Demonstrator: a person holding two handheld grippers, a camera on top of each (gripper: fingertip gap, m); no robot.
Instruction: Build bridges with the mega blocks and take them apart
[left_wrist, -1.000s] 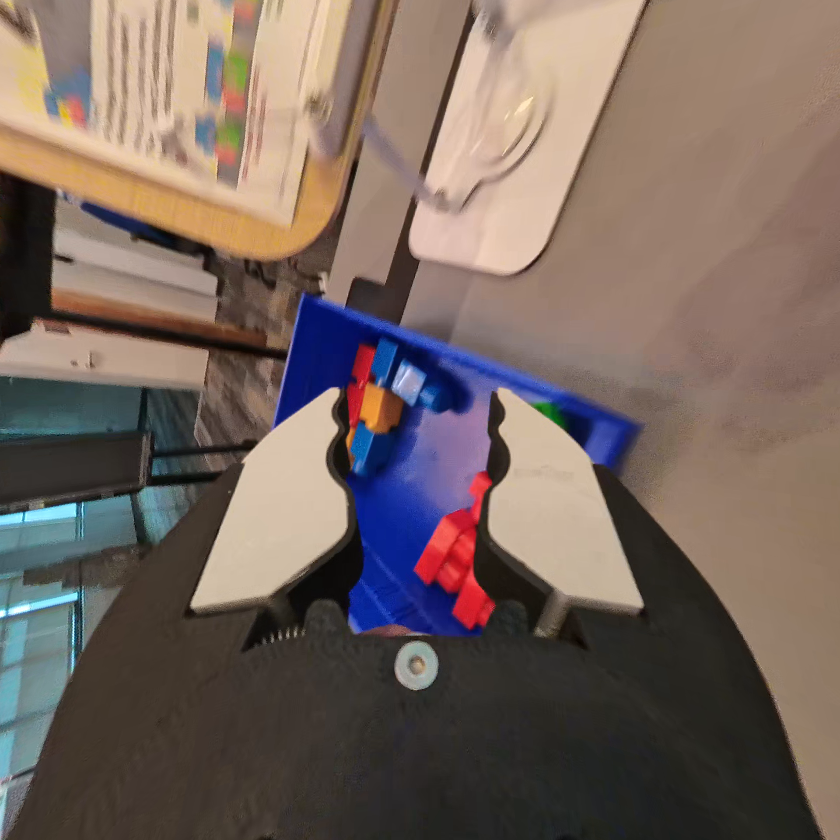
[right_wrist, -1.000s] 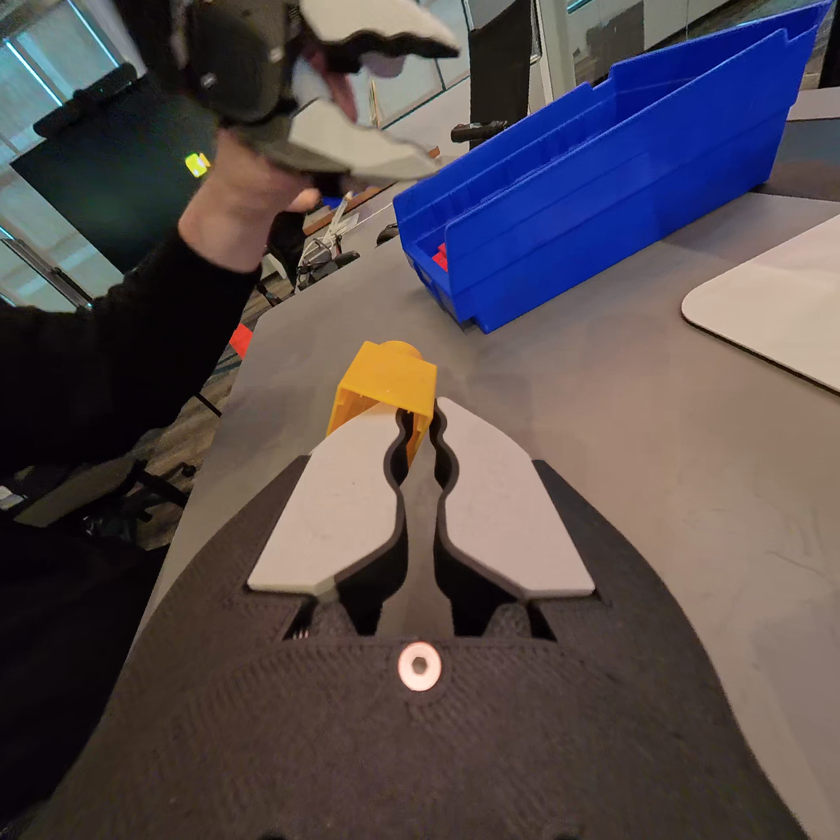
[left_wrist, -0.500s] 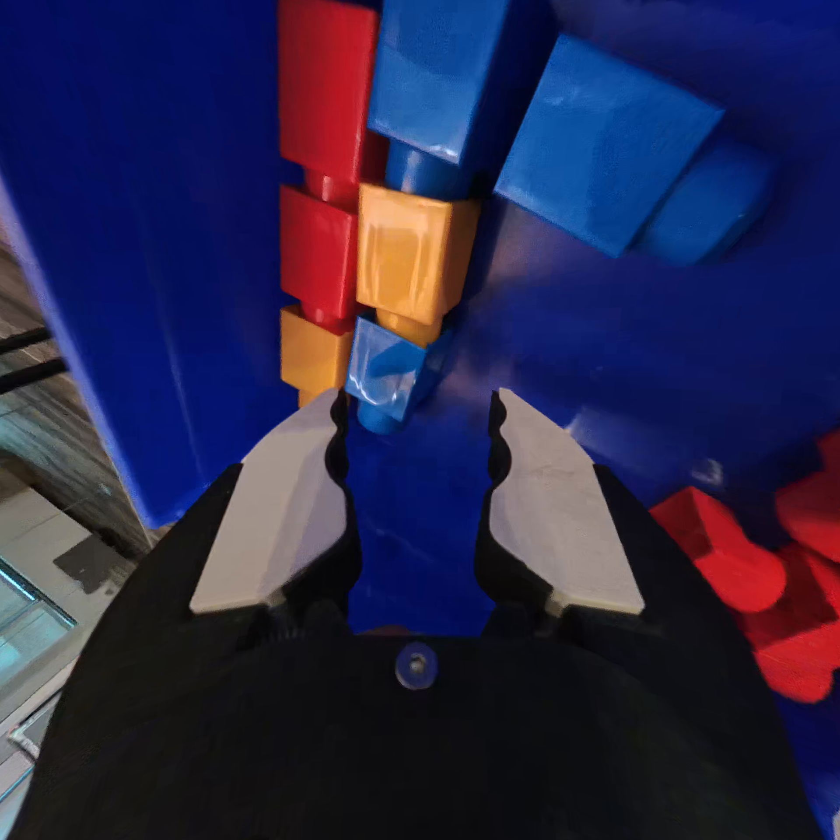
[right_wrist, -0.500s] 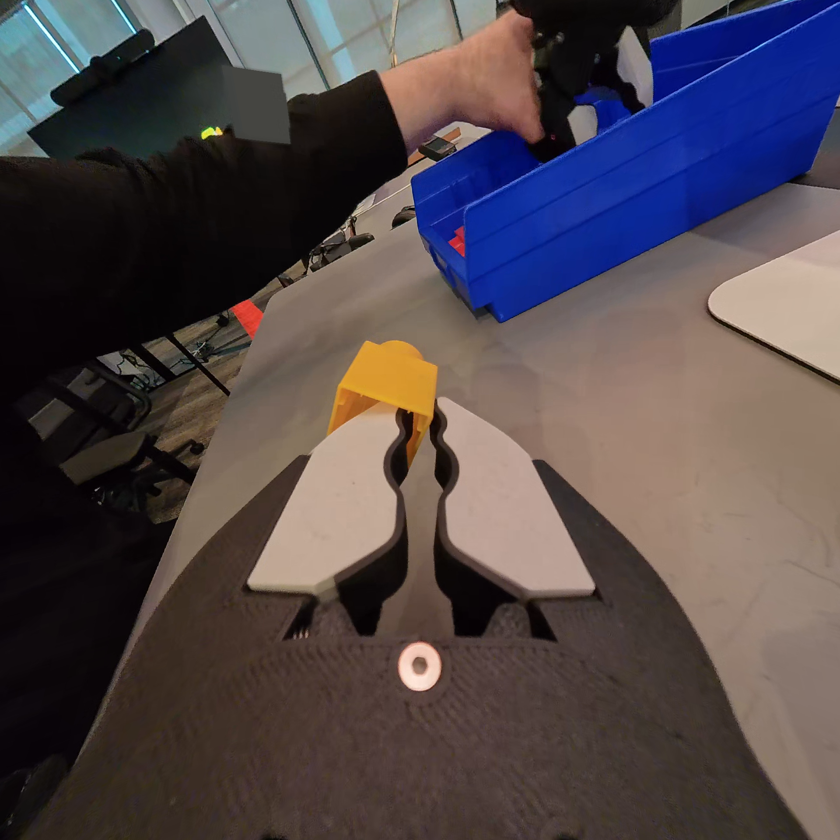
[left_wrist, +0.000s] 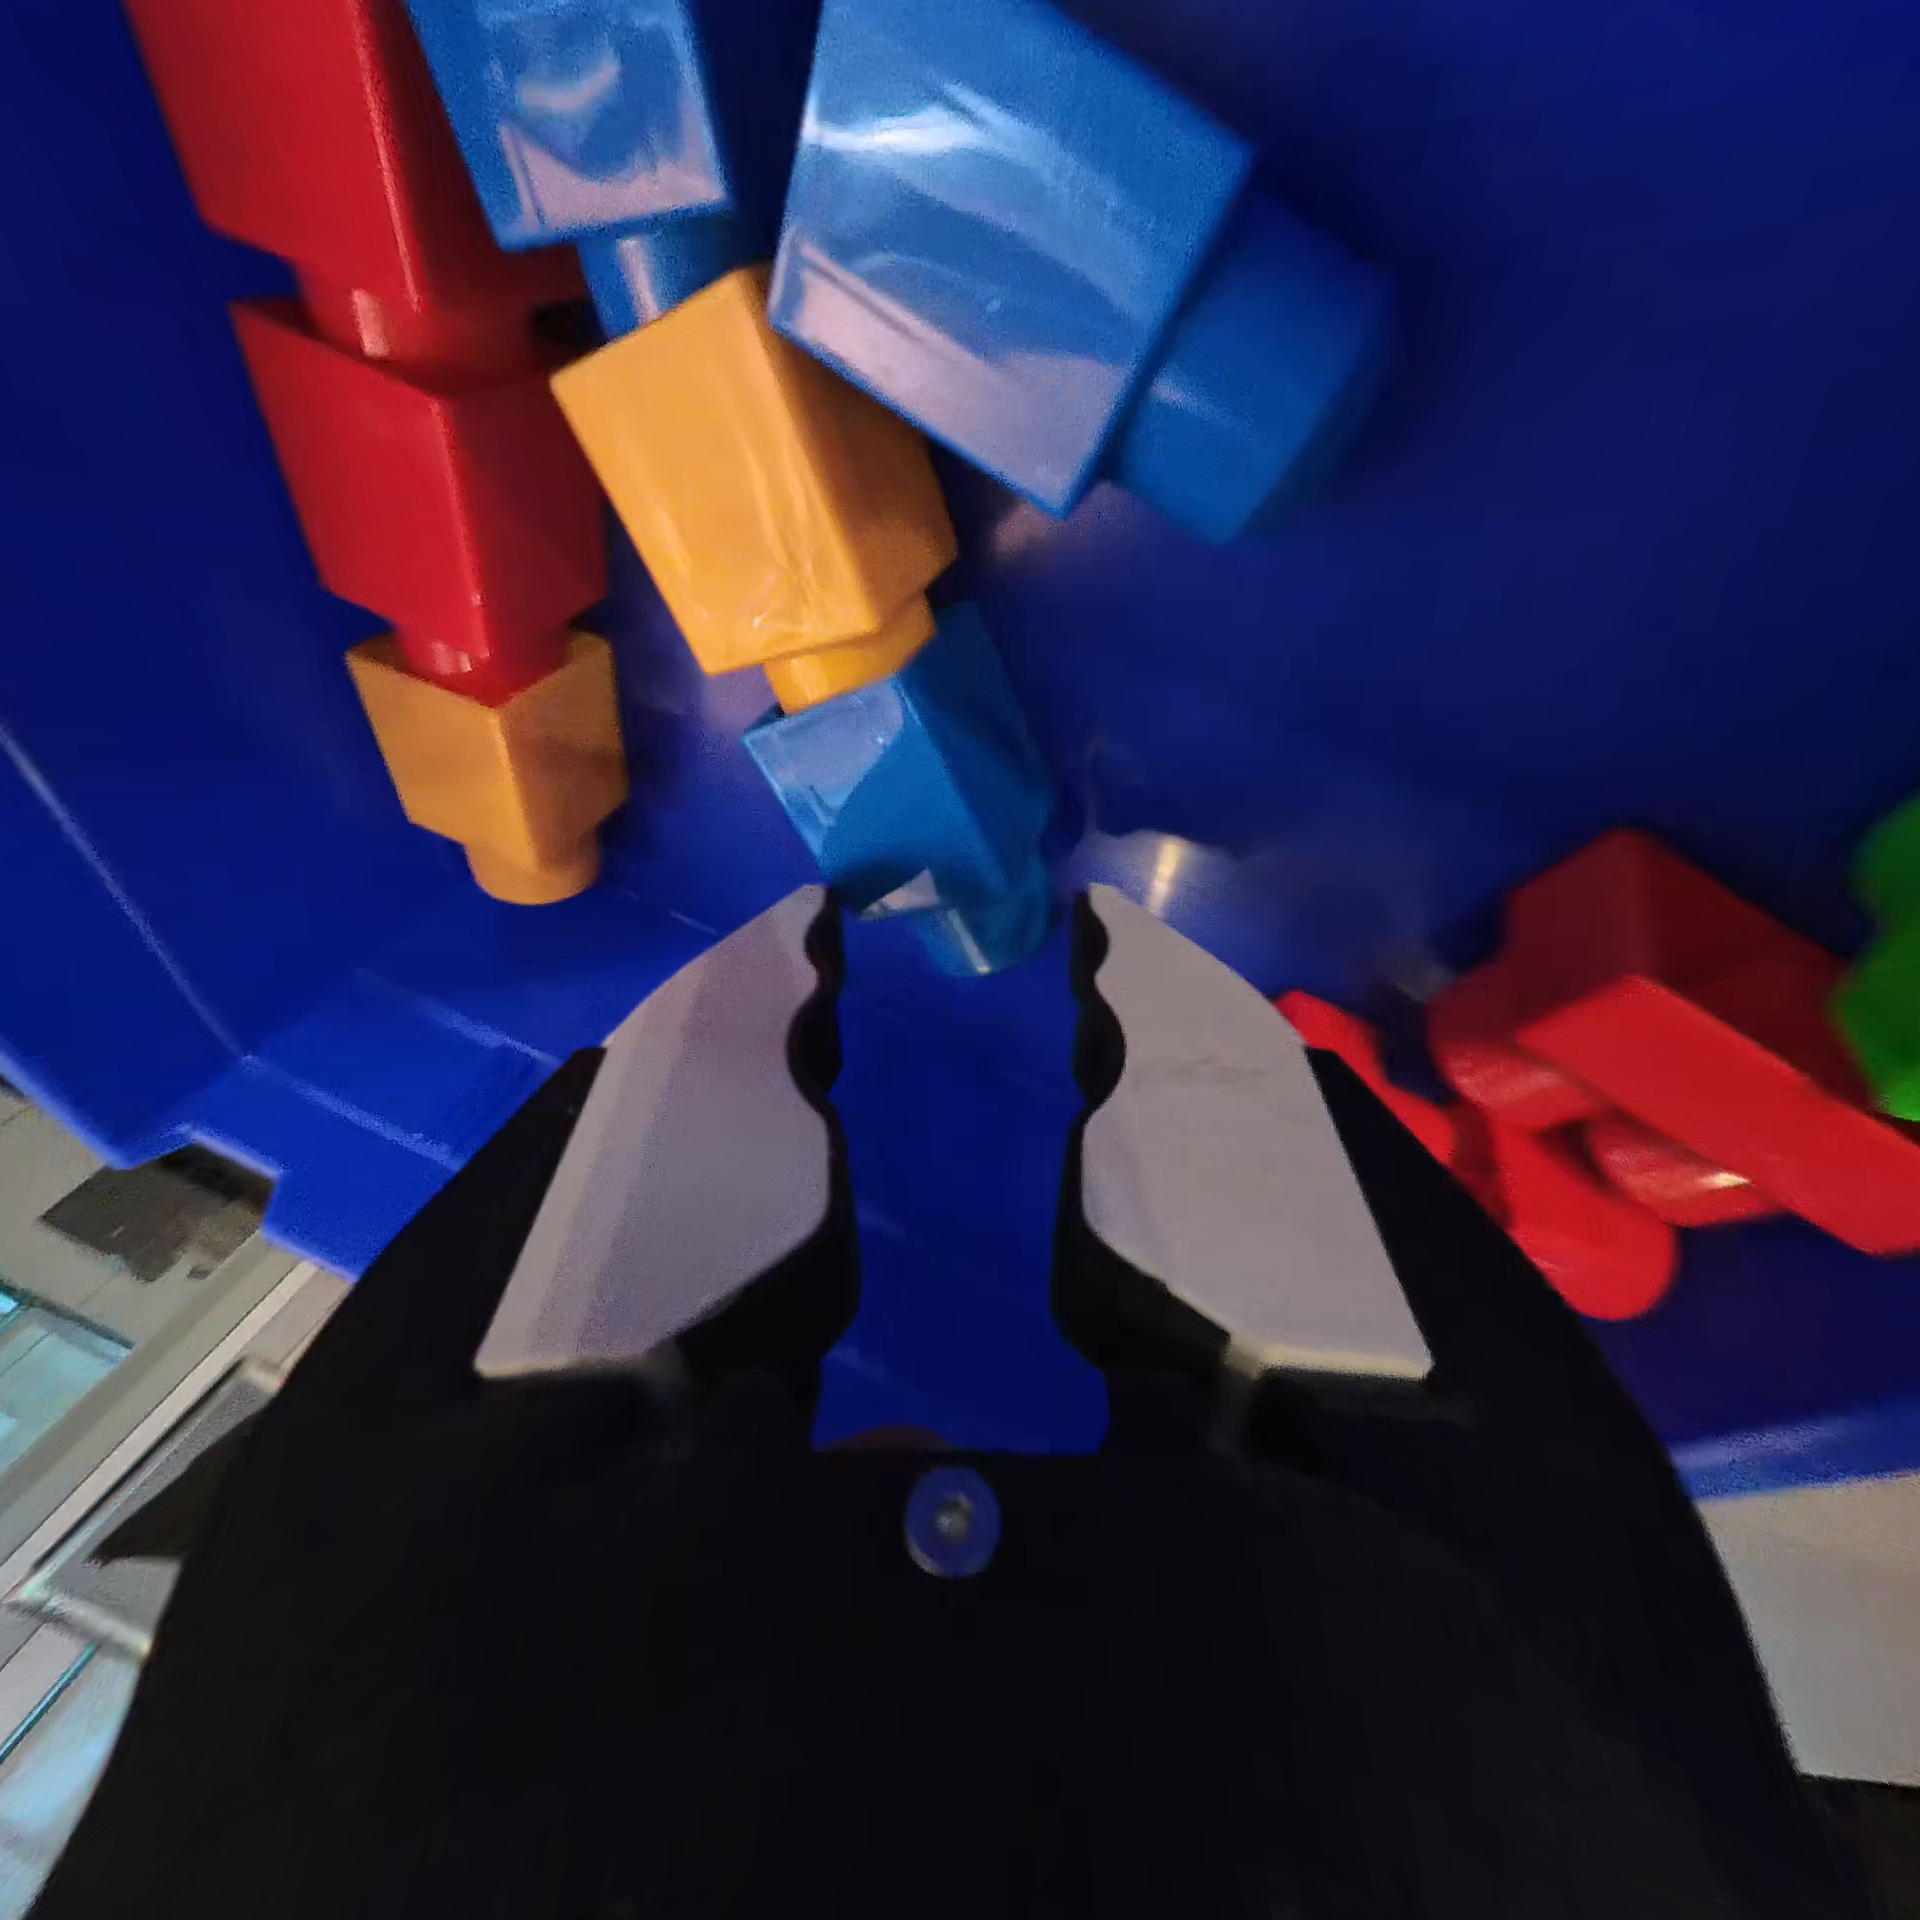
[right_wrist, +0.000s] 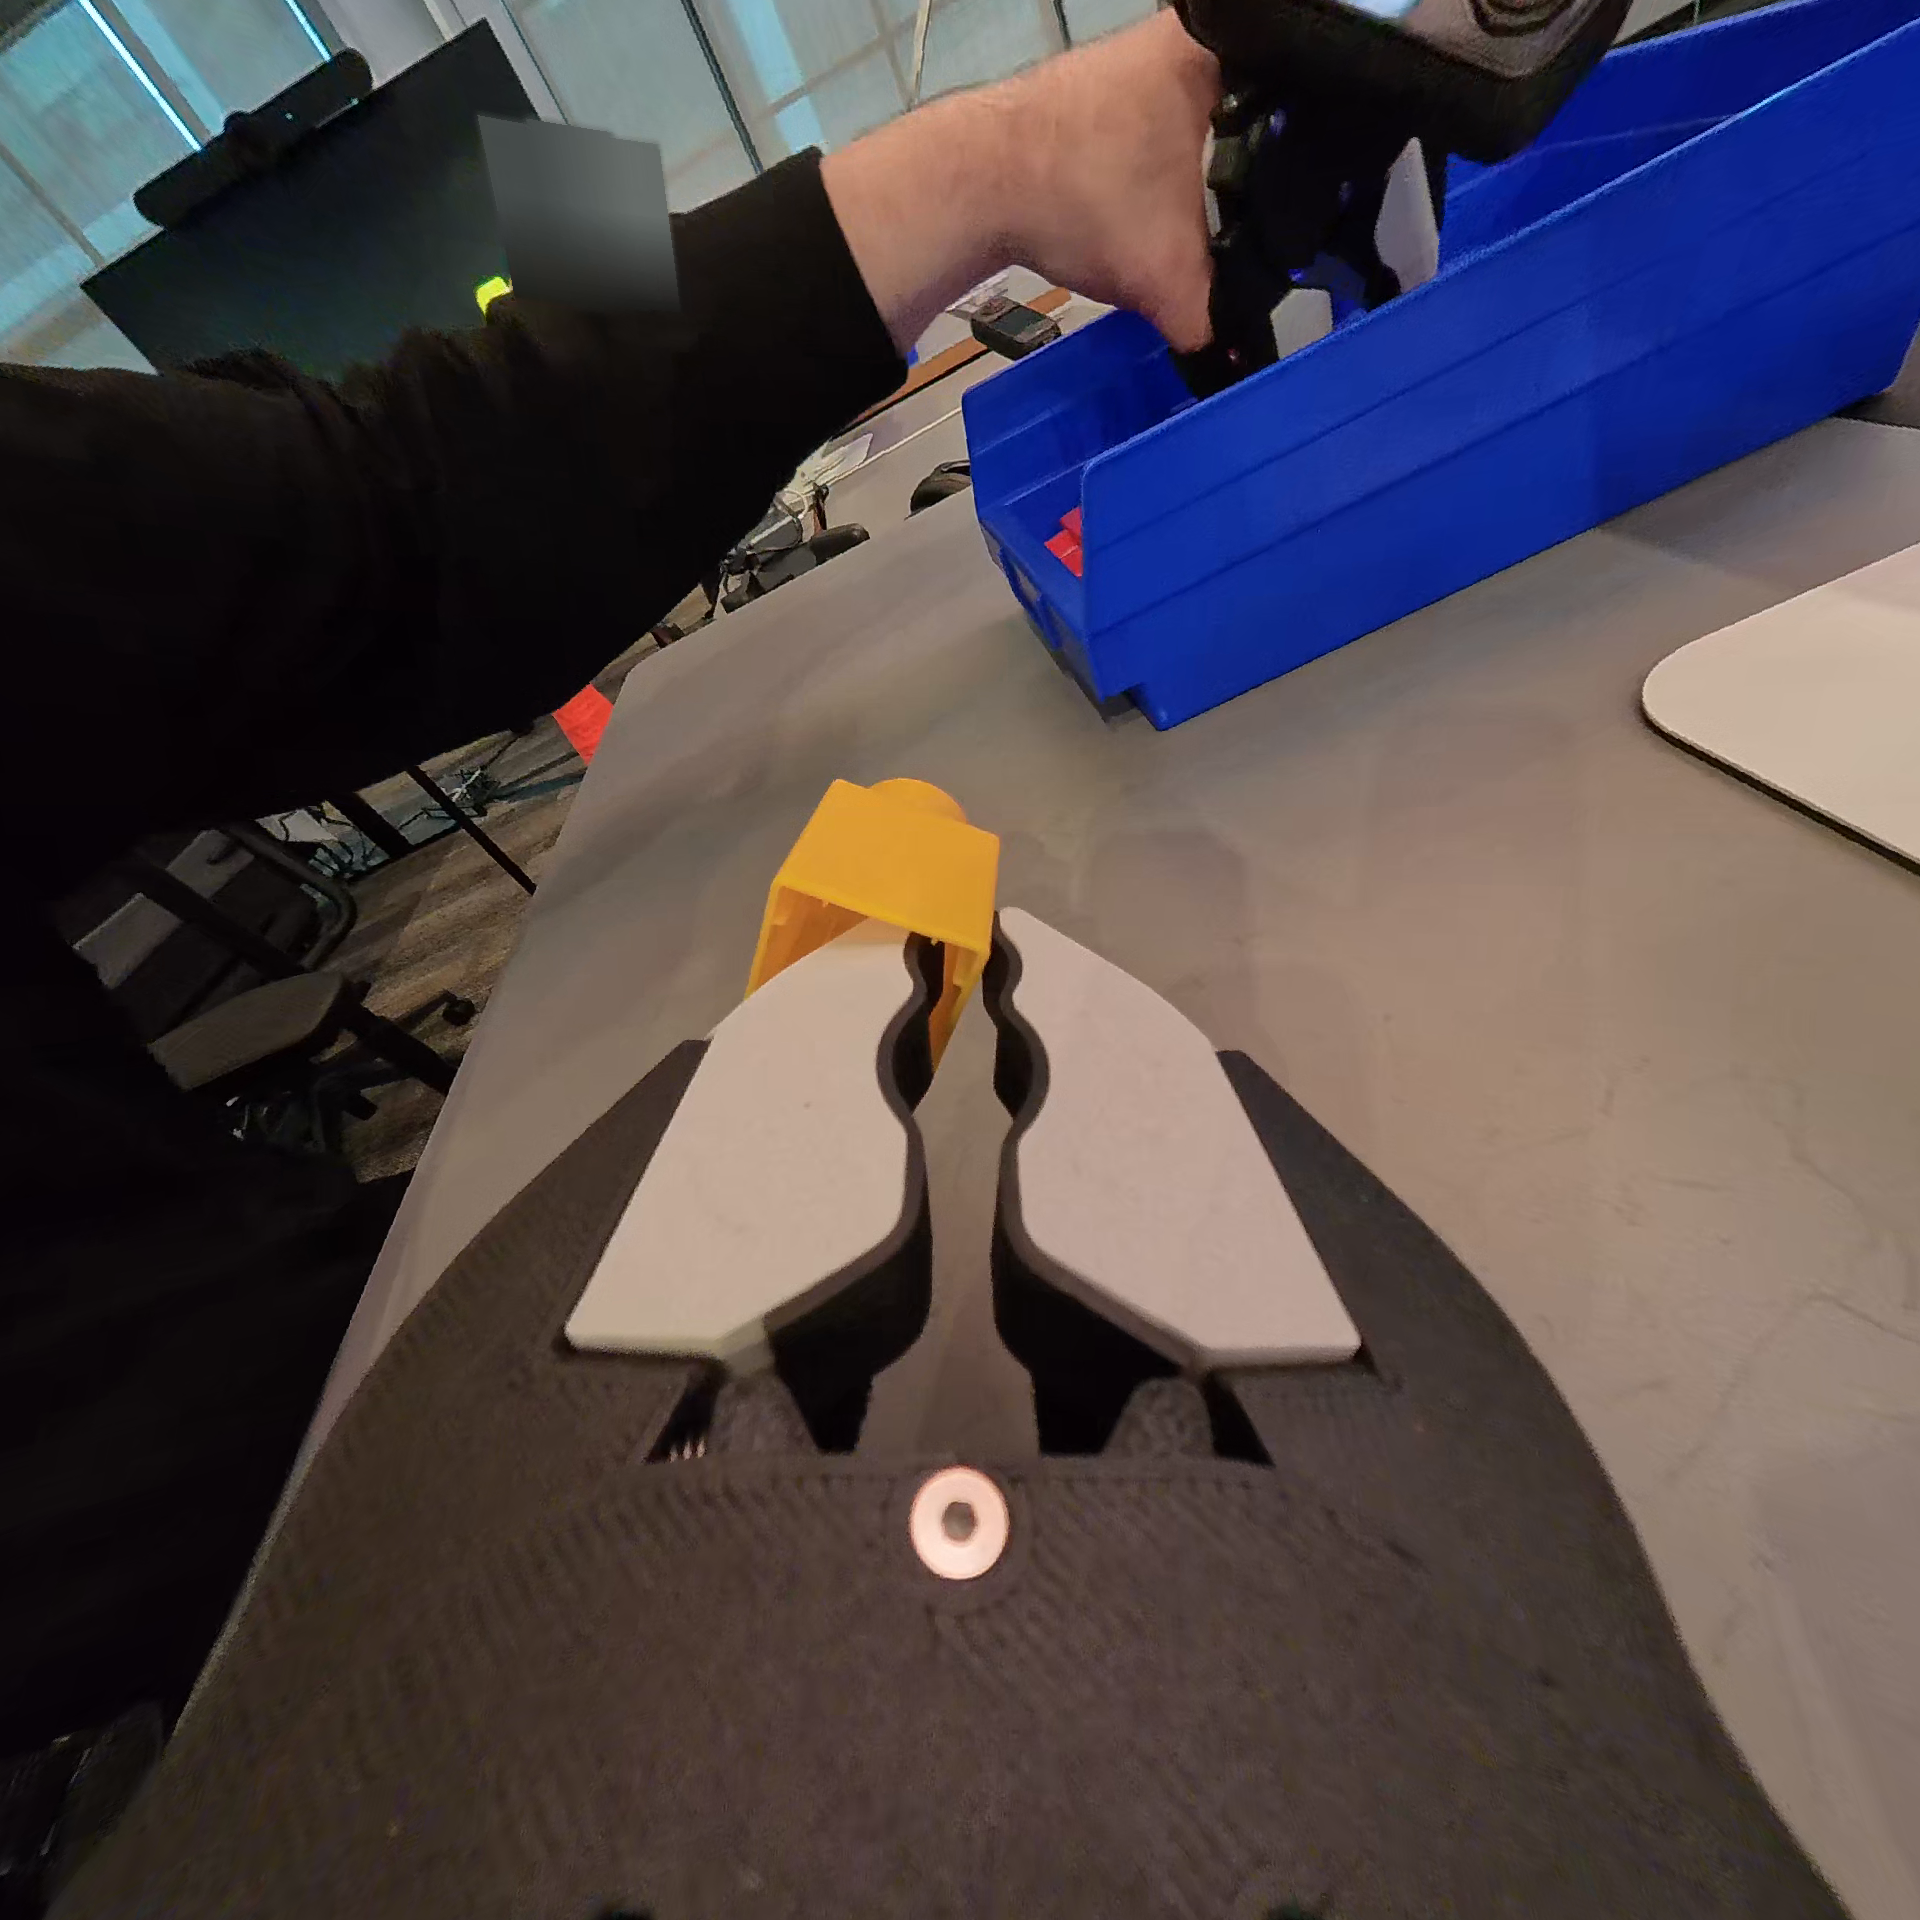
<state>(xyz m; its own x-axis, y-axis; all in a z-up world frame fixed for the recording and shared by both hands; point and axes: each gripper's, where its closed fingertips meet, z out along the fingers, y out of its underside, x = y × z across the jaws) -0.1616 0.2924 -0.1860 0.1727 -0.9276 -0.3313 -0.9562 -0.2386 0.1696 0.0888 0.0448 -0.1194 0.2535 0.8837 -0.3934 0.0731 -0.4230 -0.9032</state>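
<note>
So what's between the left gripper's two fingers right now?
In the left wrist view, the peg end of a small blue block sits at the fingertips; behind it, only bare blue bin floor.

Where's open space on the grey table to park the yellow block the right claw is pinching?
Free: the grey table between the yellow block, blue bin and white mat, and right of the right claw. Crowded: inside the bin, where the left claw works among blocks.

Each gripper had a black textured body, pale grey wavy-edged fingers and a silver screw; the person's sleeve was black.
</note>
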